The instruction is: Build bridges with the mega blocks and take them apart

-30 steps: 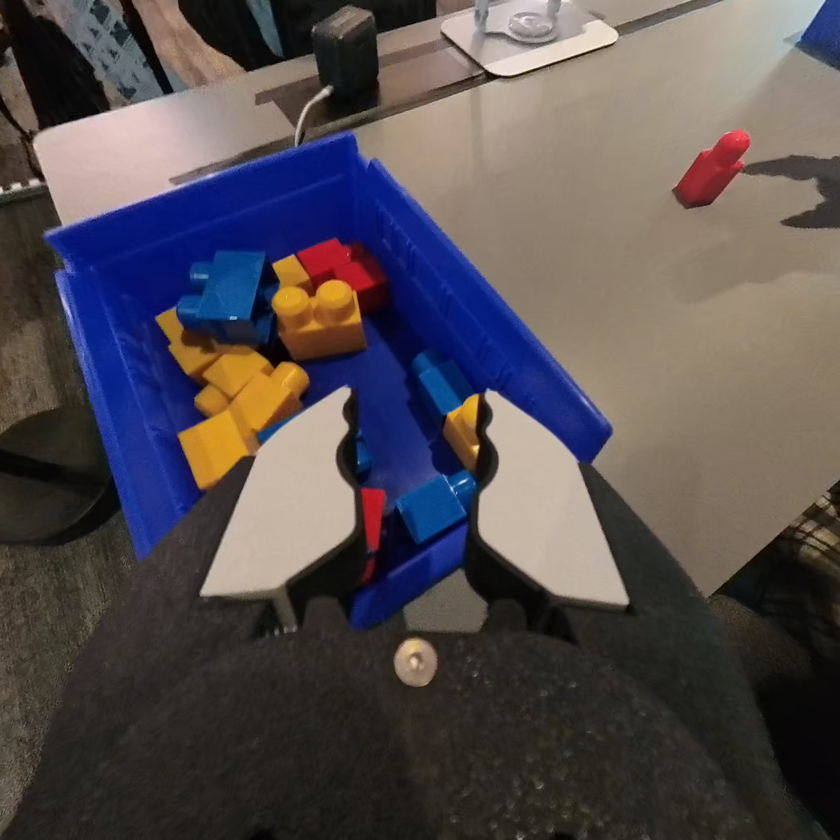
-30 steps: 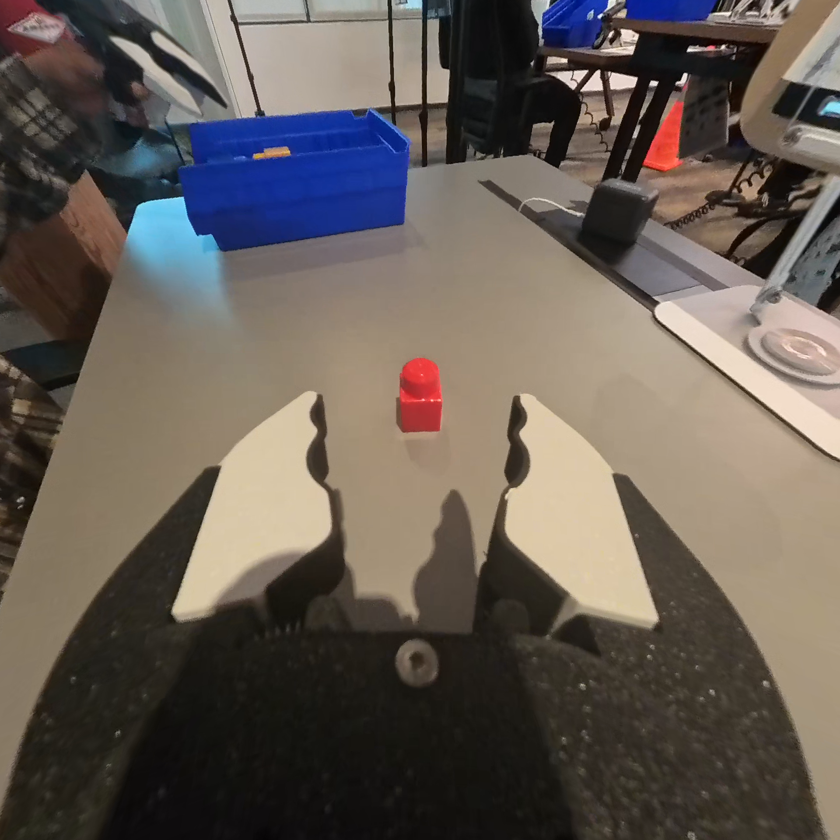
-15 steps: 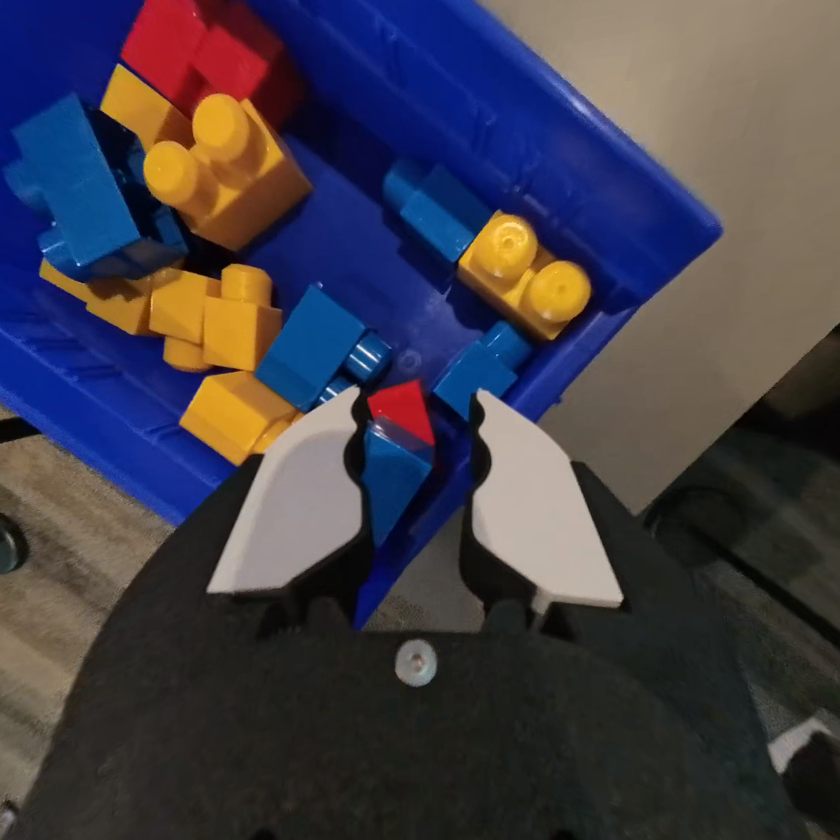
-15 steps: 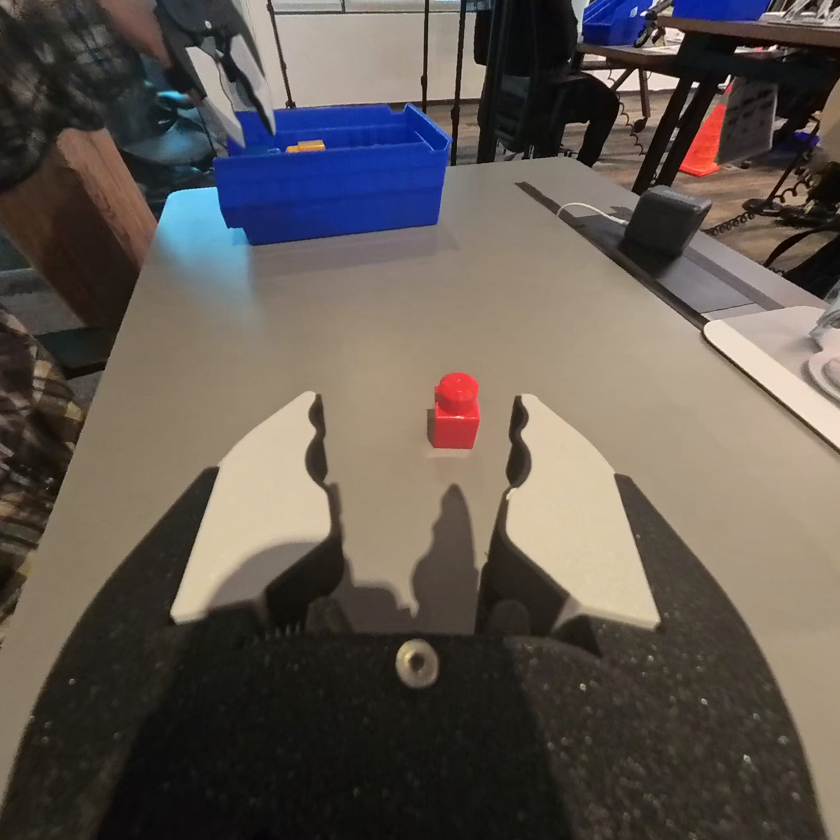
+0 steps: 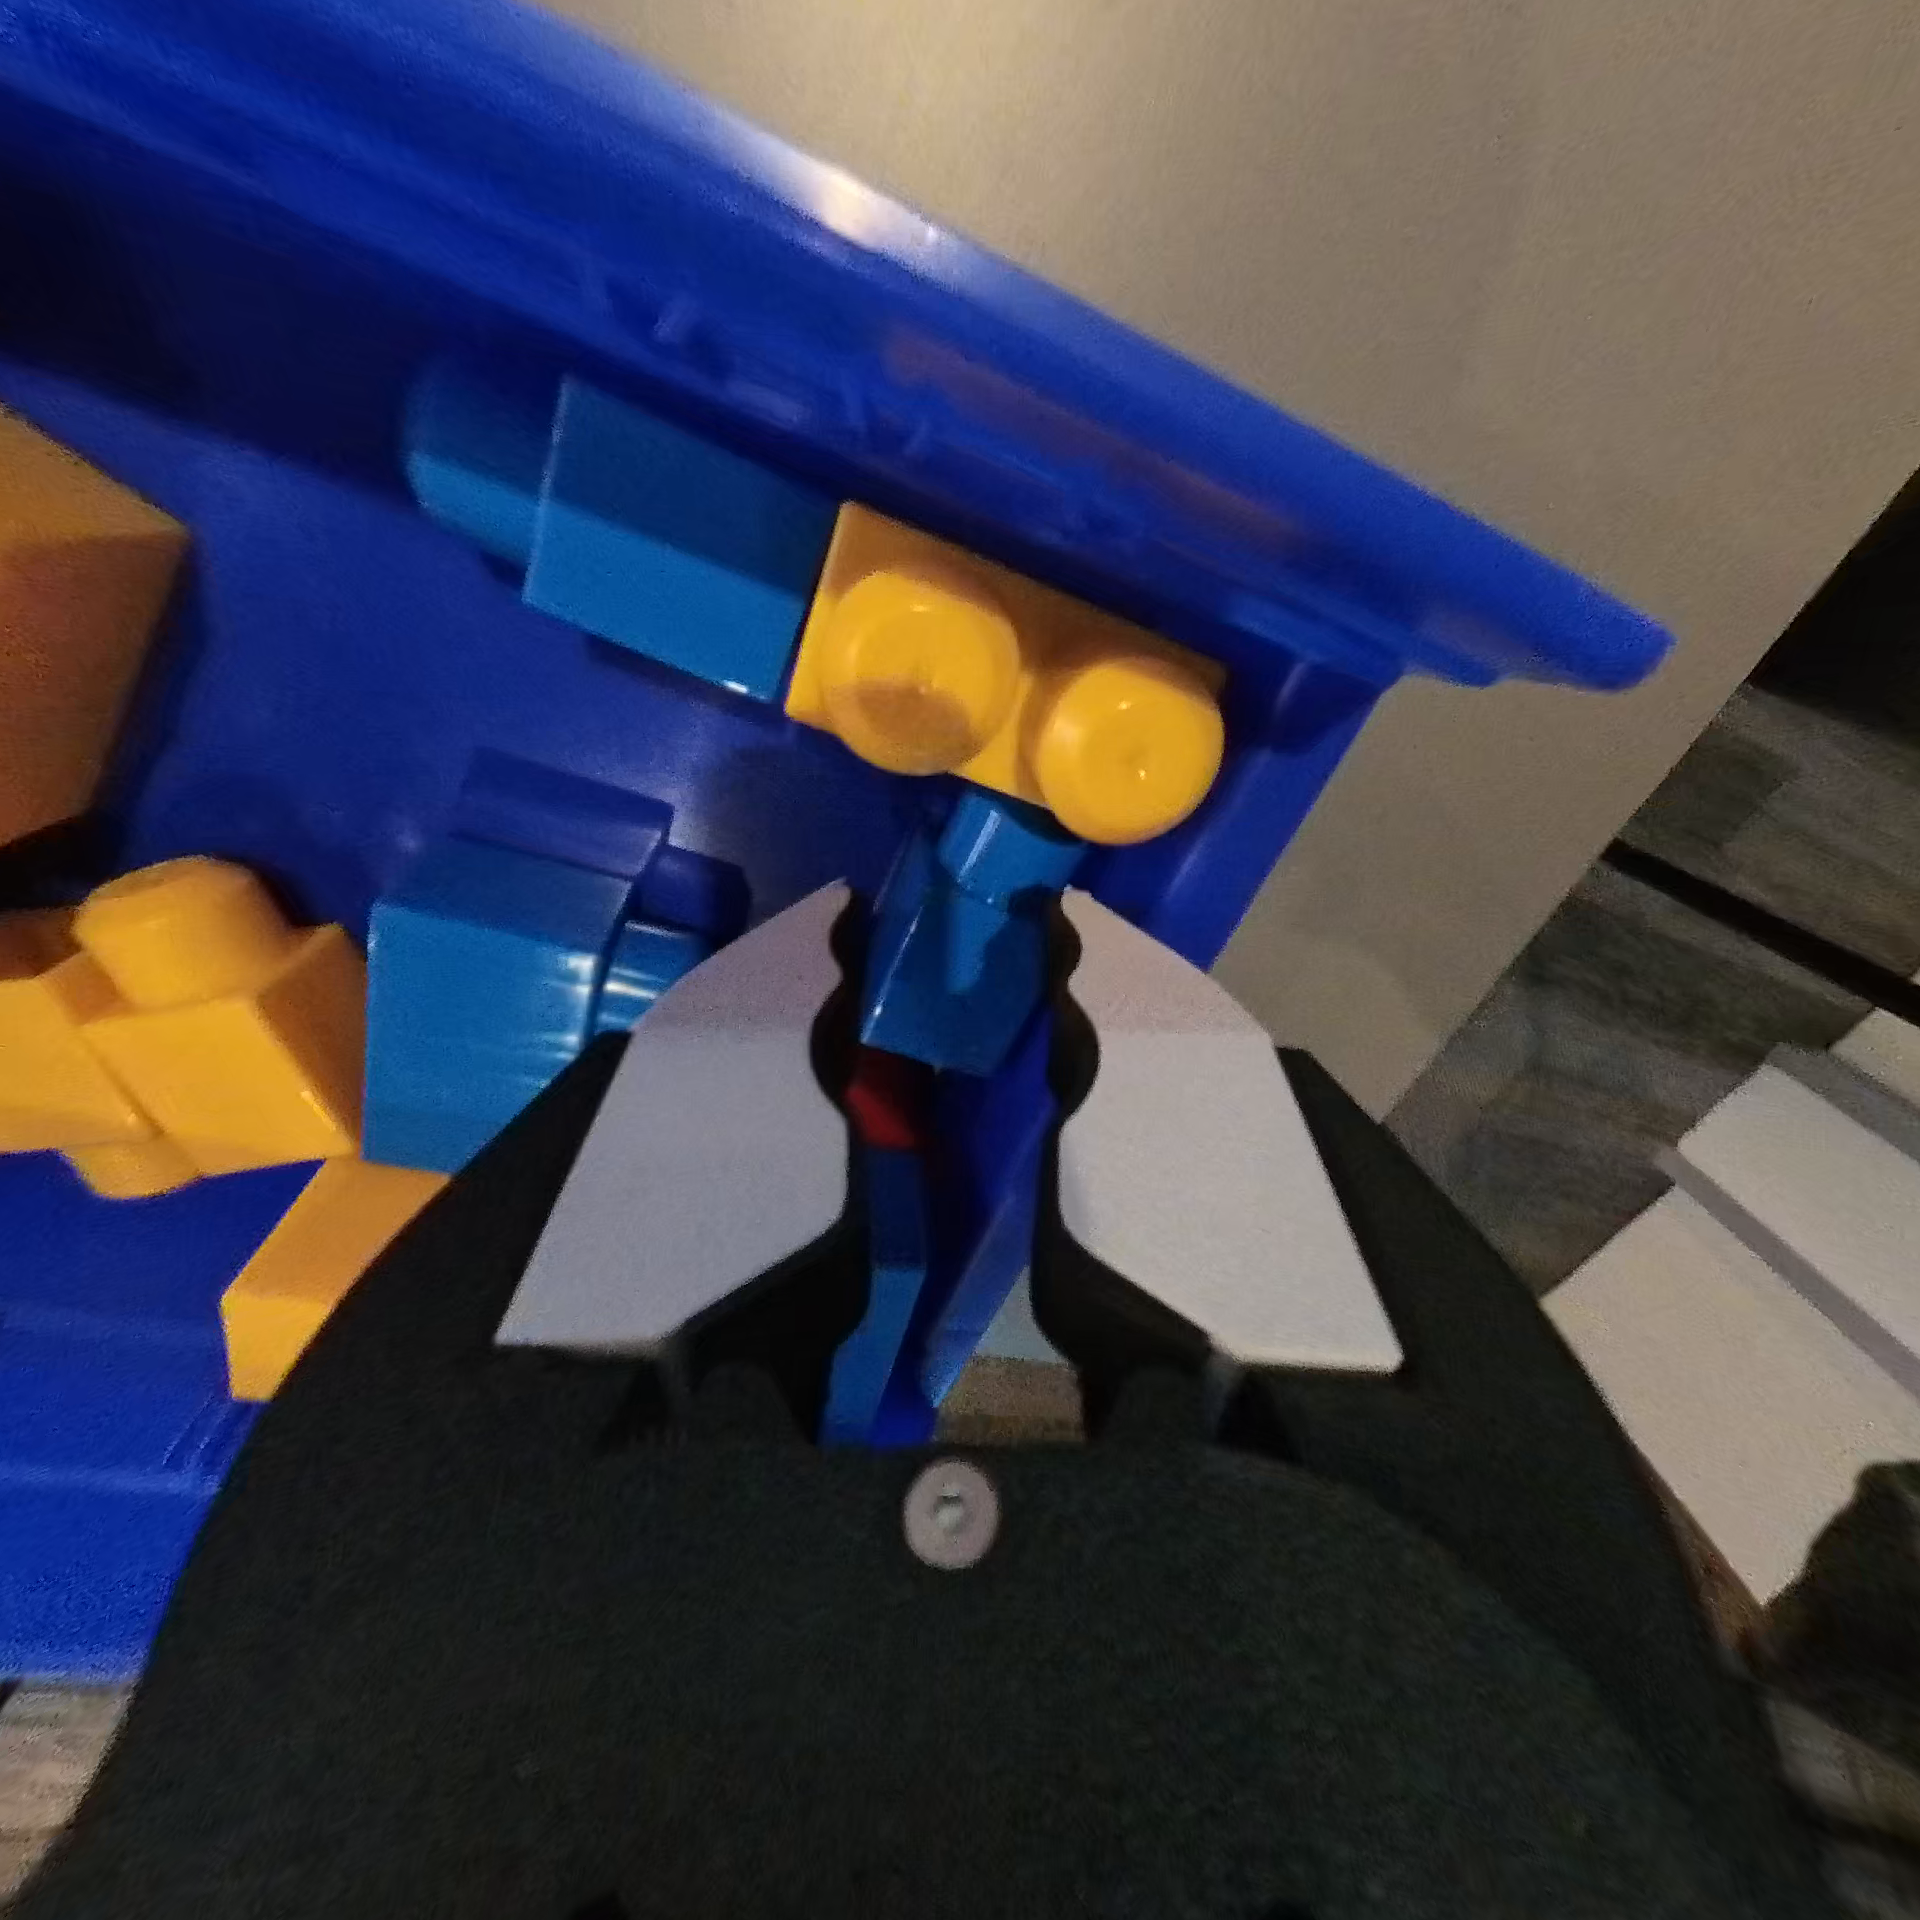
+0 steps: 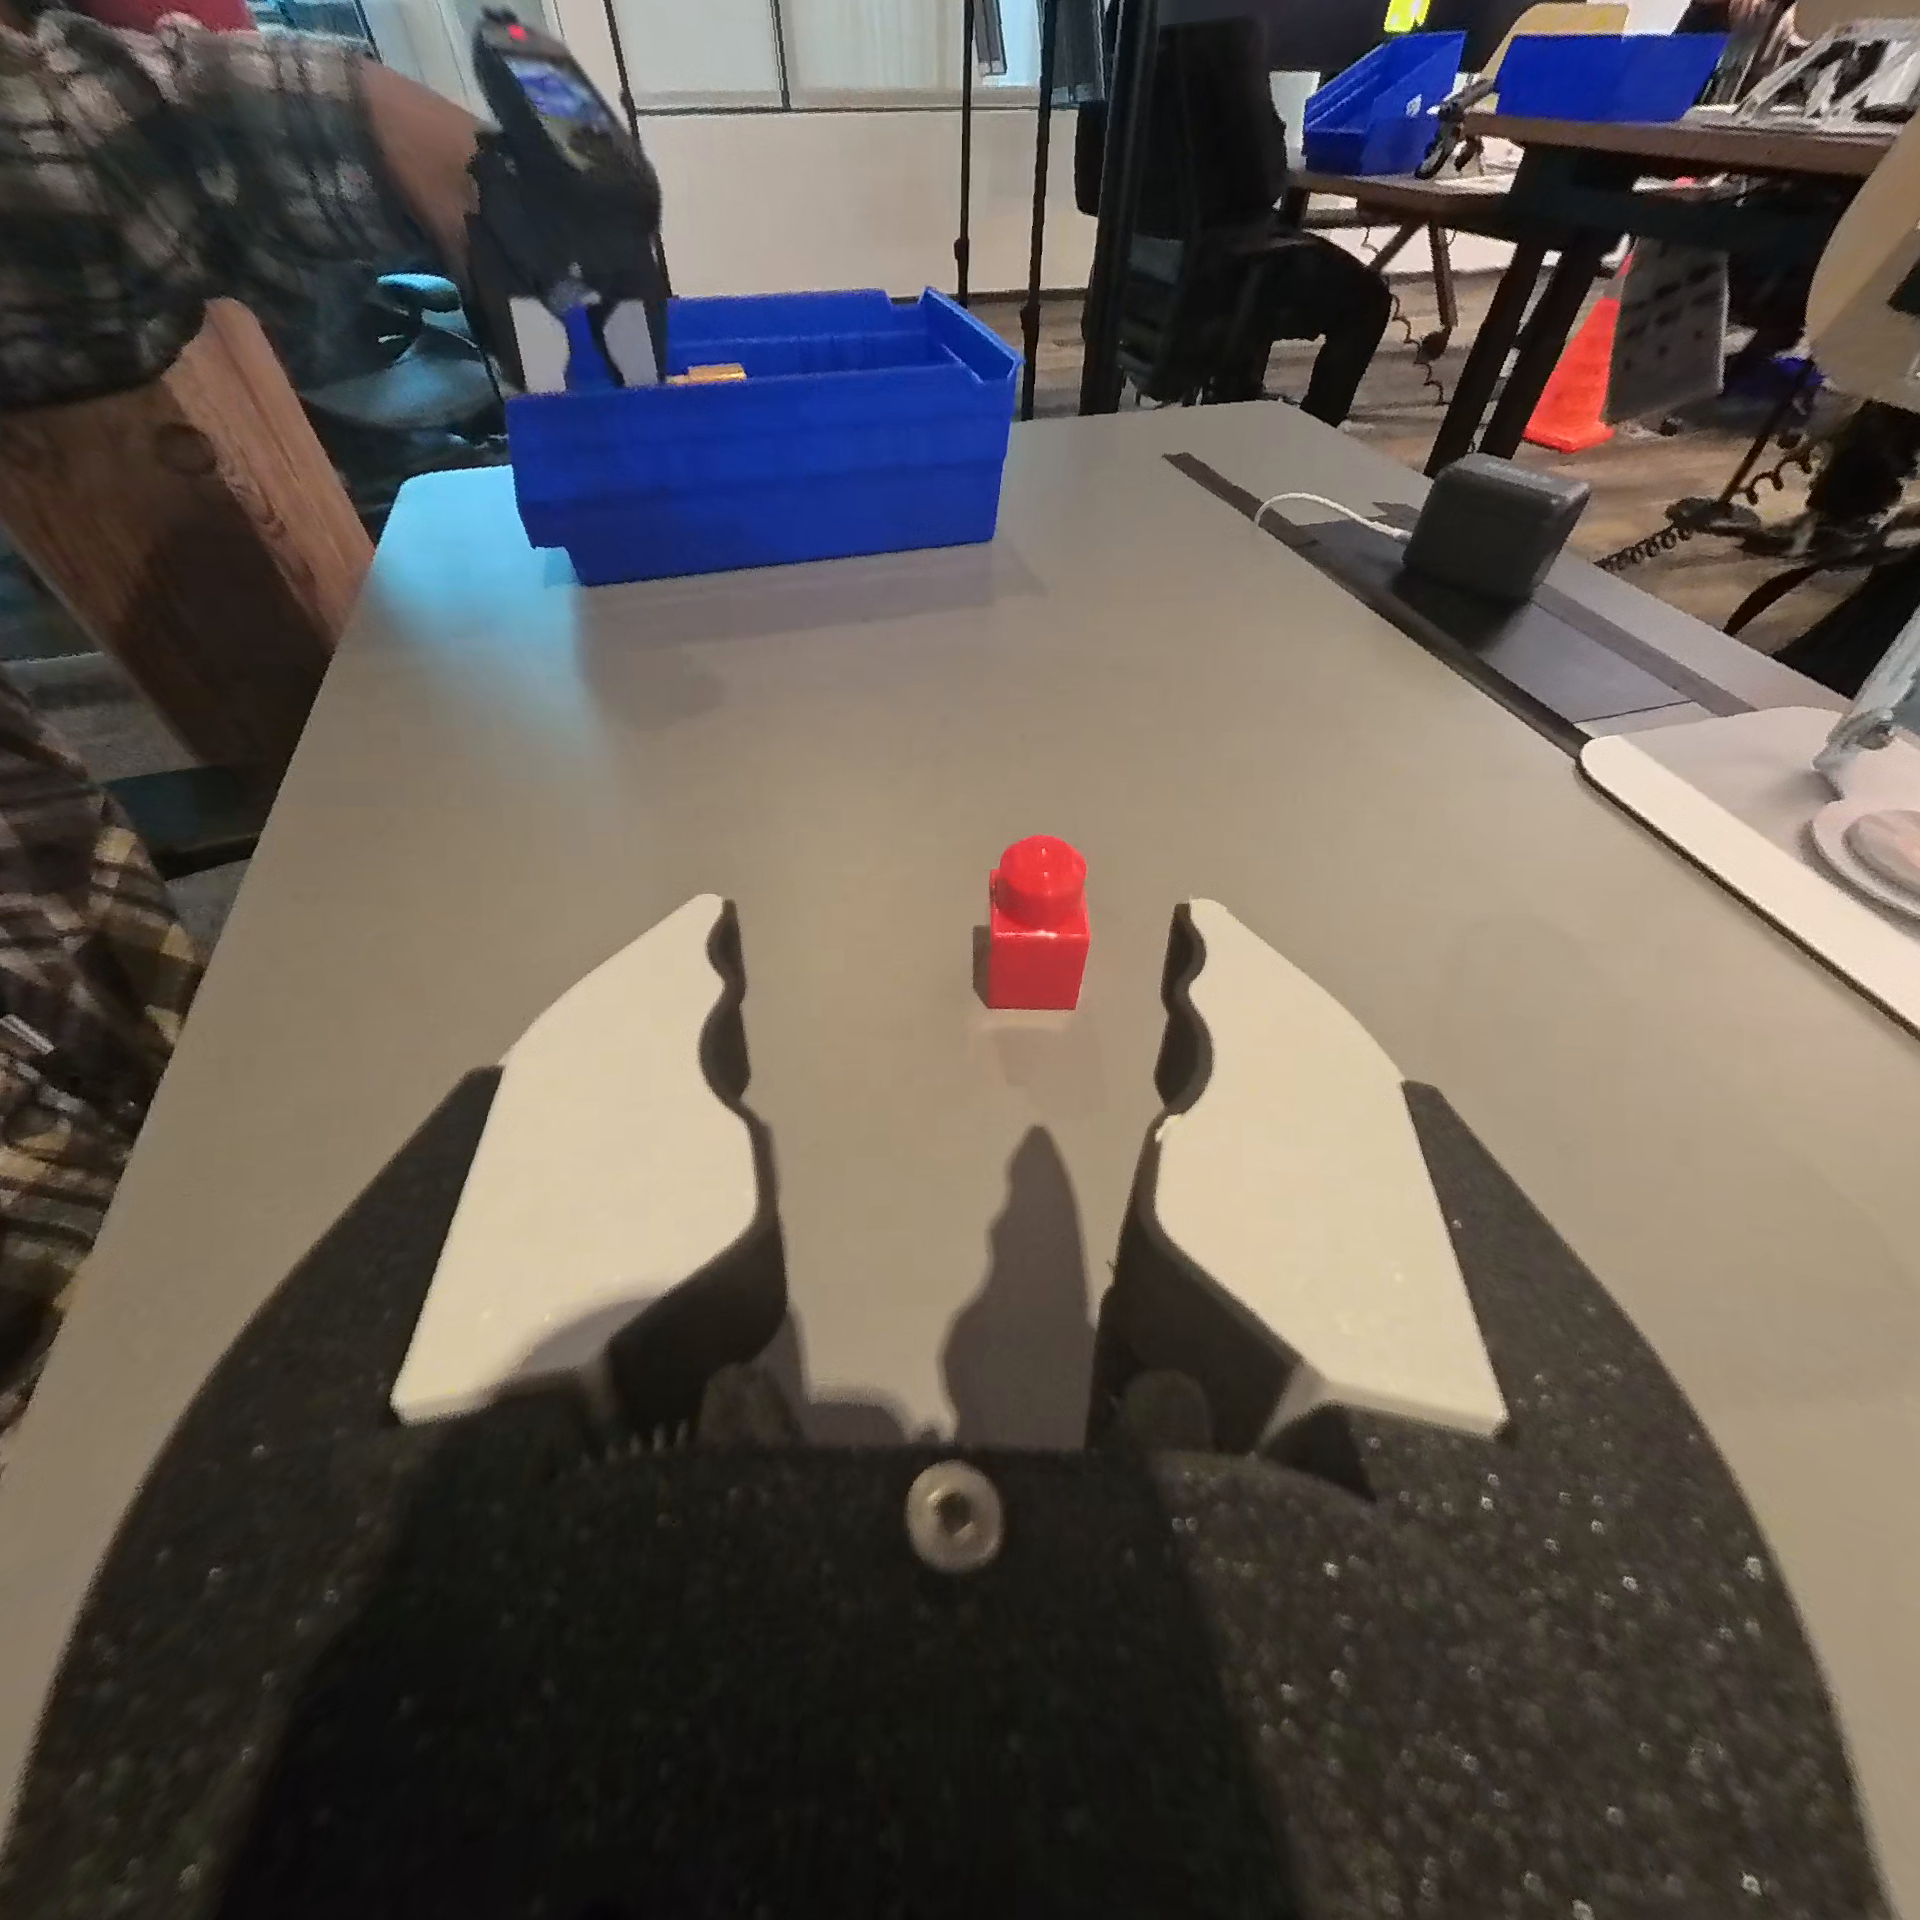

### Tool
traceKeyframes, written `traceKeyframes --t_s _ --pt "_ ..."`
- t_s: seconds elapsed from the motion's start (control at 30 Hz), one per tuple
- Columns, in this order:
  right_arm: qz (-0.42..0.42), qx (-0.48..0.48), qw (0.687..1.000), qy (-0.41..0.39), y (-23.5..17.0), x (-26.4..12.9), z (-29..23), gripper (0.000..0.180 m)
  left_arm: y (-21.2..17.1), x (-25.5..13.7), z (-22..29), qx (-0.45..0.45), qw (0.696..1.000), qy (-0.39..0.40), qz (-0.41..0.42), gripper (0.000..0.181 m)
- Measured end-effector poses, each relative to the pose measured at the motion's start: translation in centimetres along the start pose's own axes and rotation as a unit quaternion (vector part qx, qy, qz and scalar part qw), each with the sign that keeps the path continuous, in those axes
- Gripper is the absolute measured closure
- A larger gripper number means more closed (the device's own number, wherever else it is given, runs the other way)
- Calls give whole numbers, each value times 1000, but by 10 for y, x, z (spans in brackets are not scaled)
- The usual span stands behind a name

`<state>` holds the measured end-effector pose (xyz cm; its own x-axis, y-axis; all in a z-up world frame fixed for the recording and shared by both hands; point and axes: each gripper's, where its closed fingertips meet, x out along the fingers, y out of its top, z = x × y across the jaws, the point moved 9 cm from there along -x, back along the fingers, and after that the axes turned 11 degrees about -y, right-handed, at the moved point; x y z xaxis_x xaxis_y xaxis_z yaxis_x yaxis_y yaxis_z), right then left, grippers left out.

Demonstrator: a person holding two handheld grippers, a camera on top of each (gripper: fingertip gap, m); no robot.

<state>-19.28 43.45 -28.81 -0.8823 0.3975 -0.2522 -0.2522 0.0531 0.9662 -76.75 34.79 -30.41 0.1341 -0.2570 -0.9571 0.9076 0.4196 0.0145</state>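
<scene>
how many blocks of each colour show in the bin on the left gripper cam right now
blue blocks: 3
yellow blocks: at least 4; the ones at the left edge are cut off and blurred
red block: 1, only a sliver showing
total: at least 8

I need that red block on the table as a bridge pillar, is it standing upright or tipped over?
Upright. The red block sits flat on the grey table, its stud pointing up.
</scene>
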Motion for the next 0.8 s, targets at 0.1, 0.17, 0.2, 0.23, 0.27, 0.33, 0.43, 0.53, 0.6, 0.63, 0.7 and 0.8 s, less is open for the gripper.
traceKeyframes --t_s 0.1,0.17,0.2,0.23,0.27,0.33,0.43,0.53,0.6,0.63,0.7,0.8 --pt "5 1 1000 -4 -1 -3 2 102 2 9 -4 -5 1000 -11 -10 148" --pt "9 1 1000 -8 -1 -5 3 102 3 6 -10 -12 1000 14 6 145" --pt "11 1 1000 -8 0 -6 4 103 3 2 -16 -20 999 40 15 148" --pt "13 1 1000 -10 0 -7 4 103 1 -1 -22 -30 997 67 21 151" --pt "13 -1 1000 -11 1 -7 4 103 -2 -5 -27 -40 995 91 24 150" --pt "15 -4 1000 -11 2 -10 3 103 -8 -15 -32 -52 990 121 50 145" --pt "18 -7 1000 -12 4 -14 3 103 -14 -35 -29 -62 983 123 122 145" --pt "22 -8 1000 -13 4 -16 4 103 -19 -45 -23 -83 979 107 150 145" --pt "26 -7 1000 -11 4 -16 4 103 -18 -43 -19 -122 977 95 149 145" --pt "28 -7 1000 -10 4 -15 3 104 -17 -40 -18 -153 974 93 140 145" --pt "32 -6 999 -7 4 -14 2 104 -15 -35 -18 -226 961 94 129 144" --pt "34 -6 999 -2 1 -14 1 104 -8 -30 -16 -285 939 65 182 145"
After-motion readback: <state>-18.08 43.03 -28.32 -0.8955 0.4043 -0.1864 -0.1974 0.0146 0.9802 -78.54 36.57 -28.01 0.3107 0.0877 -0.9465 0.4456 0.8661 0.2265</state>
